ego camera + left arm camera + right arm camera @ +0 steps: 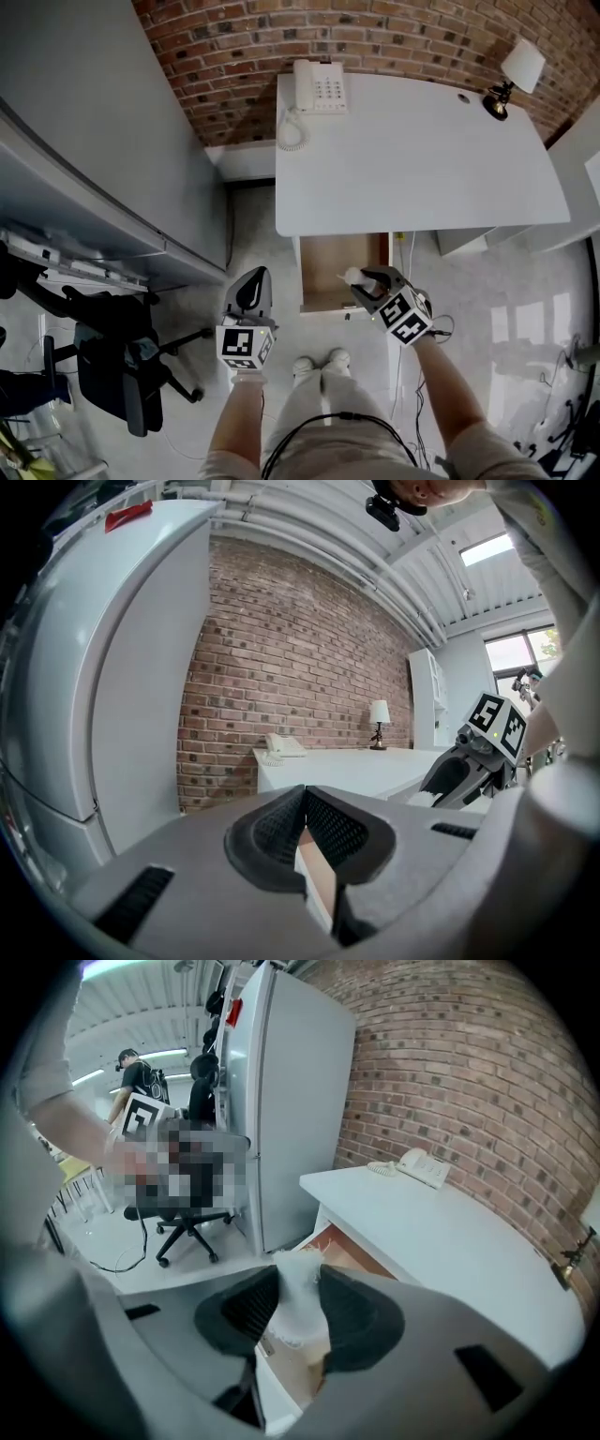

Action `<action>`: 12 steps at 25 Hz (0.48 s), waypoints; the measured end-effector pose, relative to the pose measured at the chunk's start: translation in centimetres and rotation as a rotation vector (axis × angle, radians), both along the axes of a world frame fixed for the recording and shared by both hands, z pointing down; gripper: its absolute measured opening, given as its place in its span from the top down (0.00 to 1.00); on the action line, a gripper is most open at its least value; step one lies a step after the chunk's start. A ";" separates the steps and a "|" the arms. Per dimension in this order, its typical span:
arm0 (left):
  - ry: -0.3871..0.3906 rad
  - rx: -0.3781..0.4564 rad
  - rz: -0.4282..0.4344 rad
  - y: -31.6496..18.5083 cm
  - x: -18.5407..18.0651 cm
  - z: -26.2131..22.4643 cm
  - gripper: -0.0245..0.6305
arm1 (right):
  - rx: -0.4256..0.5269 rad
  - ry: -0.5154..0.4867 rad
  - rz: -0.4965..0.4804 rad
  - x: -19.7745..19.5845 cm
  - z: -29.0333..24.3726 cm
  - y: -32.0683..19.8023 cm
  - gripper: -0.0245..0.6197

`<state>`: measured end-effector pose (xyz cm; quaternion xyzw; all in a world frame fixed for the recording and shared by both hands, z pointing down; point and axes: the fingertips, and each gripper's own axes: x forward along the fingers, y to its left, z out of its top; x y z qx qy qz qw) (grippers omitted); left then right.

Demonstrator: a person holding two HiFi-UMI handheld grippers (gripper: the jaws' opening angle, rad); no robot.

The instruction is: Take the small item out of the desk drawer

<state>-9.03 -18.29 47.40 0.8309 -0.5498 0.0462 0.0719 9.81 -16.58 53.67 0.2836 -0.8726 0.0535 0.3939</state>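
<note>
Head view, with the two gripper views. A white desk (422, 159) stands against a brick wall (234, 56); a white telephone (319, 87) sits at the desk's far left corner and a desk lamp (511, 80) near its far right corner.

Beneath the near edge of the desk, toward its left corner, a drawer (326, 267) stands pulled out, its wooden floor exposed.

The right gripper (361, 278) is held over the right part of the drawer's front edge. Its jaws stand partly apart and press from both sides on the small white item (352, 276), a soft, pale piece with a frayed upper edge. In the right gripper view the small white item (298, 1299) rises between the ribbed pads of the right gripper (298, 1314), clear of the drawer (342, 1252) seen below and behind it.

The left gripper (255, 277) hangs over the floor, just left of the drawer's front left corner and apart from it. In the left gripper view its jaws meet at the tips with nothing gripped between them (305, 810).

A refrigerator (281, 1101) stands left of the desk, and a black office chair (117, 361) stands on the floor farther left.
</note>
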 end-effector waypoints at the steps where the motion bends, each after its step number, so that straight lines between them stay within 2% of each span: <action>1: 0.000 0.003 0.001 0.0 0.0 -0.4 0.96 | 0.007 -0.015 0.011 0.1 -0.6 0.0 0.73; 12: 0.025 0.022 0.005 2.0 0.0 -4.6 0.96 | 0.093 -0.187 0.146 1.0 -6.7 0.7 0.73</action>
